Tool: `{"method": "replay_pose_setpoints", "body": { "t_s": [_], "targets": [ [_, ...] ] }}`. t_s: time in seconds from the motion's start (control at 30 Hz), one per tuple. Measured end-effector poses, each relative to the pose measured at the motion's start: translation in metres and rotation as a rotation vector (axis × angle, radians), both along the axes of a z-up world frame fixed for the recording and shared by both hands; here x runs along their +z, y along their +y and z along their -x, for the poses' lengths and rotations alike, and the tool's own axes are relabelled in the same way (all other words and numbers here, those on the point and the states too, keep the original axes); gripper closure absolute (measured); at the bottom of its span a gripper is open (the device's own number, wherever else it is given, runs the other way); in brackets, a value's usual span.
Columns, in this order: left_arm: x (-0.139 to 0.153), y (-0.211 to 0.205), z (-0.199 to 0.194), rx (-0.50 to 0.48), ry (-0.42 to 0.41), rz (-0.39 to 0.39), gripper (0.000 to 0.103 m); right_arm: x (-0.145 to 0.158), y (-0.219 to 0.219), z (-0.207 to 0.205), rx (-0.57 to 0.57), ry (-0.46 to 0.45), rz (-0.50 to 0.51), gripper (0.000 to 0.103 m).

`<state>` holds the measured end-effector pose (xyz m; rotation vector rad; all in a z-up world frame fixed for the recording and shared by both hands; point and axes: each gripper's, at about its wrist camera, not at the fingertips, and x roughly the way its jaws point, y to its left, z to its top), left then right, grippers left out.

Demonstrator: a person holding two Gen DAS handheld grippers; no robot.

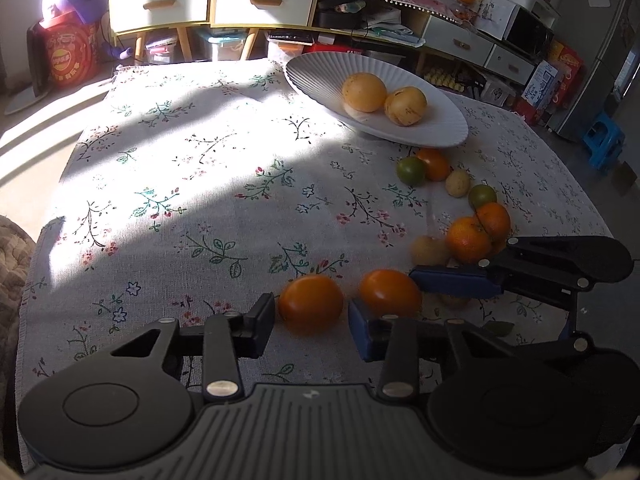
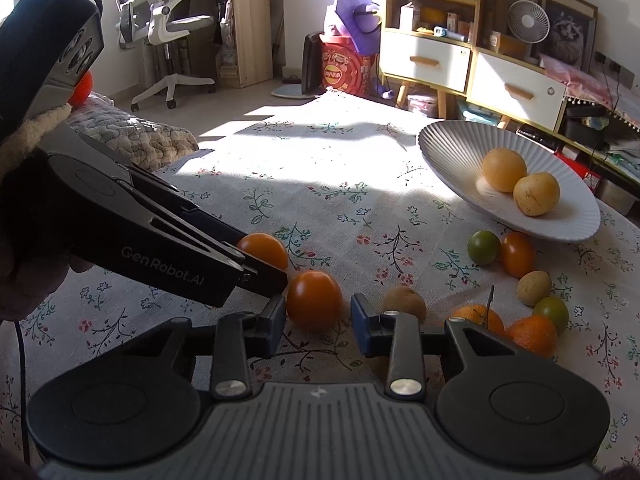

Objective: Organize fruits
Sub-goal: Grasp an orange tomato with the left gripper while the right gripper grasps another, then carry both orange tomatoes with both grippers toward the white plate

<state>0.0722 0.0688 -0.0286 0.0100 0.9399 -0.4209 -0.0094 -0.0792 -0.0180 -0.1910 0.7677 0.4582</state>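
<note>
Left wrist view: left gripper [image 1: 311,316], jaws bracketing an orange tomato [image 1: 310,303] on the floral-clothed desk [image 1: 180,184]; pad contact cannot be told. Ribbed white bowl [image 1: 440,128] behind.

Right wrist view: right gripper [image 2: 318,316], jaws flanking a second tomato [image 2: 314,299]; grip uncertain.

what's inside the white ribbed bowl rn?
Two round yellow fruits sit touching inside the white ribbed bowl. Nothing else shows; the spots beneath them are covered.
</note>
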Motion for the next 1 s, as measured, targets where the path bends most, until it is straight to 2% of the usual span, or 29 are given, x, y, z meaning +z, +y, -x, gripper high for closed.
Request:
{"method": "replay_pose_setpoints", "body": {
  "t_s": [0.1, 0.6, 1.0],
  "targets": [
    [0.0, -0.001, -0.001, 0.003, 0.002, 0.0, 0.081, -0.001, 0.001, 0.0, 0.003, 0.004, -0.001, 0.074],
    [0.001, 0.002, -0.002, 0.017, 0.002, 0.005, 0.082, 0.001, 0.003, 0.002, 0.019, -0.004, 0.009, 0.076],
    [0.018, -0.001, -0.006, 0.03, -0.043, 0.032, 0.082, 0.015, -0.007, 0.001, -0.01, -0.03, -0.025, 0.076]
  ]
}}
